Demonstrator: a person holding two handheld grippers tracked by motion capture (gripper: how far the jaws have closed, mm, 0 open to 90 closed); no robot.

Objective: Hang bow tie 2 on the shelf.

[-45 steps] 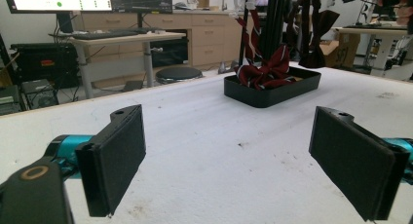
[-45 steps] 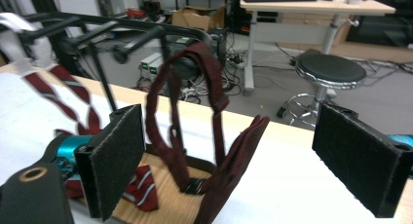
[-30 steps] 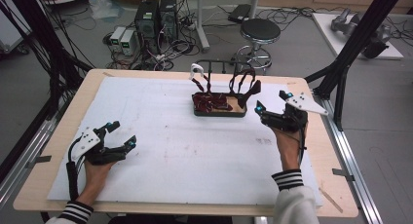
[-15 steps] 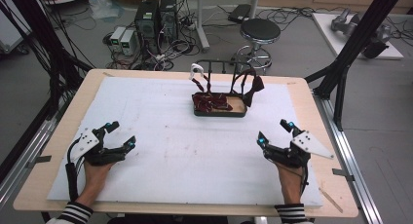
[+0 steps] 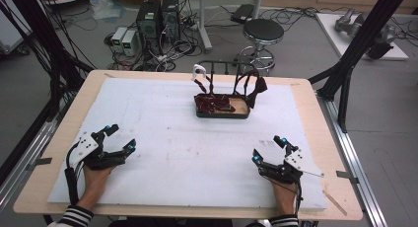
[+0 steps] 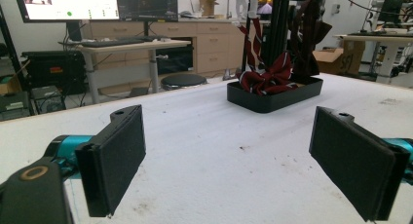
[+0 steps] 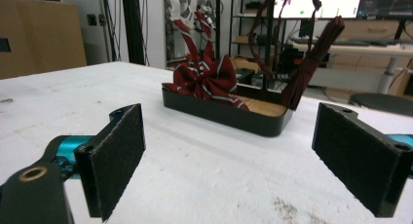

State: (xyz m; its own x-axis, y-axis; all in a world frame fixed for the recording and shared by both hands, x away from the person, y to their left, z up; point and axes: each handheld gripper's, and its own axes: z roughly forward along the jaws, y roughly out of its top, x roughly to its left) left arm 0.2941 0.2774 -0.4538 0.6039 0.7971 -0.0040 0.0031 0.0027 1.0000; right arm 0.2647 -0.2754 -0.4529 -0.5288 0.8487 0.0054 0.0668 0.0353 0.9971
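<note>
Both claws parked empty at the near edge of the white foam-covered surface (image 5: 162,138), hands resting flat. Left claw (image 5: 117,139) sits at about 8 o'clock from the middle of the surface, jaws spread wide, nothing between them; the left gripper view shows its black felt pads (image 6: 117,156) well apart with bare white sheet between. Right claw (image 5: 269,149) at about 4 o'clock, also spread wide and empty; its pads (image 7: 119,151) frame the tray from a low angle. The things being worked on, dark red striped bow ties (image 5: 213,102), lie bunched in the shallow black rectangular tray (image 5: 222,114) at roughly 12 o'clock, well apart from both claws. From the right gripper view one bow tie (image 7: 207,80) sits at the tray's left end, leaving a wooden-looking tray floor (image 7: 260,107) bare on the other side. A black metal rack (image 5: 231,69) rises behind the tray with more ties draped on it, including a dark brownish one (image 5: 256,89) hanging at the right end. Judgement: this looks like a rest or reset pose, claws kept open and aimed at the tray so either can reach in. Hanging on the rack likely keeps ties untangled; those in the tray would be loose stock, soft and prone to snagging each other.
</note>
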